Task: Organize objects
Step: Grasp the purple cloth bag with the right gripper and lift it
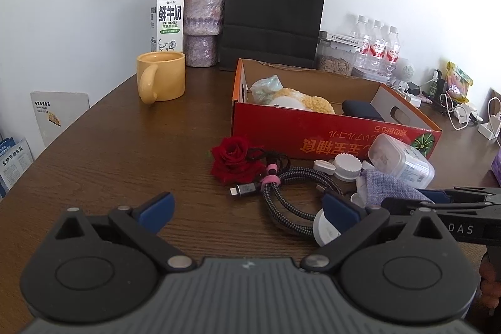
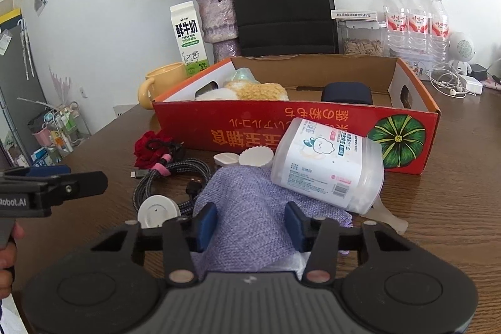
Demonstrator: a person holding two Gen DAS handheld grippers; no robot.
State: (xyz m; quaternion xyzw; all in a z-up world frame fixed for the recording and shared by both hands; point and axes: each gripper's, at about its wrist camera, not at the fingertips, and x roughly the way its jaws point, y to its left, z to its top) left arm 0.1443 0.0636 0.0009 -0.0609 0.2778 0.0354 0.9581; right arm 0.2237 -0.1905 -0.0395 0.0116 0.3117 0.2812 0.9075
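Right tongs (image 2: 250, 227) apart, straddling the lilac woven pouch (image 2: 250, 202) directly ahead, long axis running forward toward the red carton (image 2: 313, 130). Left tongs (image 1: 247, 213) apart, farther away, empty above the surface (image 1: 125, 152).

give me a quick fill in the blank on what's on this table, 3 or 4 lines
1. The right claw has its fingers open around the ____ cloth.
2. The milk carton stands behind the ____ mug.
3. The red rose lies ____ the red cardboard box.
4. The left claw is ____.

Missing words: purple; yellow; outside; open
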